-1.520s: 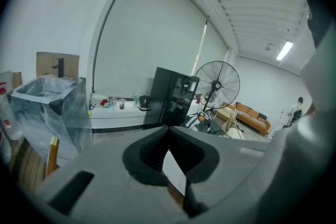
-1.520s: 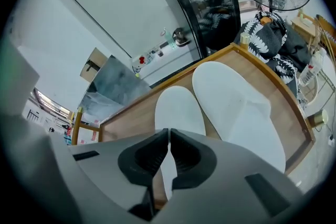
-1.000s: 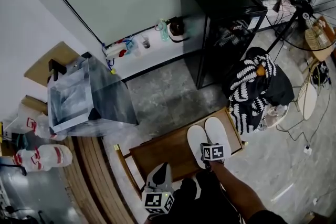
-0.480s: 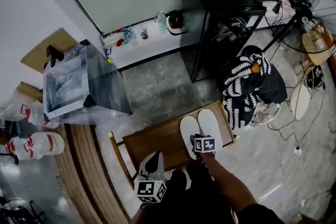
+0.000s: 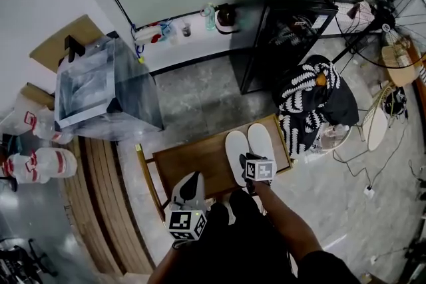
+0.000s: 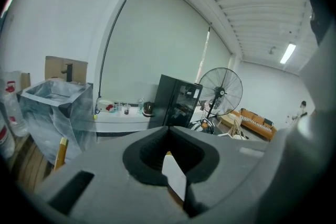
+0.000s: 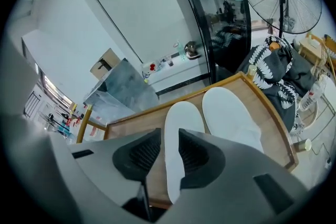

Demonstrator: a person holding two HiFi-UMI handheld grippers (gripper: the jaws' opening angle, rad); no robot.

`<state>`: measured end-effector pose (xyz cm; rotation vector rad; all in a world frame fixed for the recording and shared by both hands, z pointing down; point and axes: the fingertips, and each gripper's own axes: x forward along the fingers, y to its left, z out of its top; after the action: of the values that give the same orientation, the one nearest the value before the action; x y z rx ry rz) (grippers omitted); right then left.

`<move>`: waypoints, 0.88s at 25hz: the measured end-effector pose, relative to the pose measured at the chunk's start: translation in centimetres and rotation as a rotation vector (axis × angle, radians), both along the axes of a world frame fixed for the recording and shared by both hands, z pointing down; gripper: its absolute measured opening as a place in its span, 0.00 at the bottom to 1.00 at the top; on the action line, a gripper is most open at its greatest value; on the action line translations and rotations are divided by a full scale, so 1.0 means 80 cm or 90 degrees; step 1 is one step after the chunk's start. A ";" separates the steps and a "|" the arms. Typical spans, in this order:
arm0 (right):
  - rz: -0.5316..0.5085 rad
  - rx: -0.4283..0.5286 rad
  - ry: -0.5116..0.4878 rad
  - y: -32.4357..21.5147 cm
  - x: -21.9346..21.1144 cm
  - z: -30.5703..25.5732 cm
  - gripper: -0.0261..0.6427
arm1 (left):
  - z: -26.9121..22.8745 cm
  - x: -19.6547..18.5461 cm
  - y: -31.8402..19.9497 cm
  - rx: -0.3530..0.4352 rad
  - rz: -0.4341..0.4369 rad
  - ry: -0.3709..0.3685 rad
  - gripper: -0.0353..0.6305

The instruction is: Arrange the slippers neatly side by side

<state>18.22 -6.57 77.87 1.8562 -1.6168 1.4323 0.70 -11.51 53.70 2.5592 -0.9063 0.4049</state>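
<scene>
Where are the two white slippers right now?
In the head view, the slippers lie side by side at the right end of the wooden table, just ahead of the right gripper.

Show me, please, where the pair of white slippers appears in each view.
Head view: slippers lie side by side at the wooden table's right end, lower centre.
Left gripper view: not clearly in it; only a white sliver past the fingers.
Right gripper view: centre, the left one between the open fingers.
Shared landmark: the black cabinet.
</scene>
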 end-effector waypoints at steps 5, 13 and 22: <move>-0.012 0.048 0.021 0.002 0.001 -0.047 0.16 | -0.015 -0.006 0.012 0.004 -0.005 0.013 0.08; -0.028 0.166 0.065 0.004 -0.011 -0.162 0.08 | -0.045 -0.016 0.029 0.029 -0.006 0.033 0.08; -0.047 0.283 0.119 0.029 -0.039 -0.275 0.06 | -0.068 -0.027 0.047 0.050 -0.005 0.051 0.08</move>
<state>15.09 -4.28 55.90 2.0554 -1.9992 0.8856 -1.44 -7.76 48.28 2.6212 -0.9196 0.2675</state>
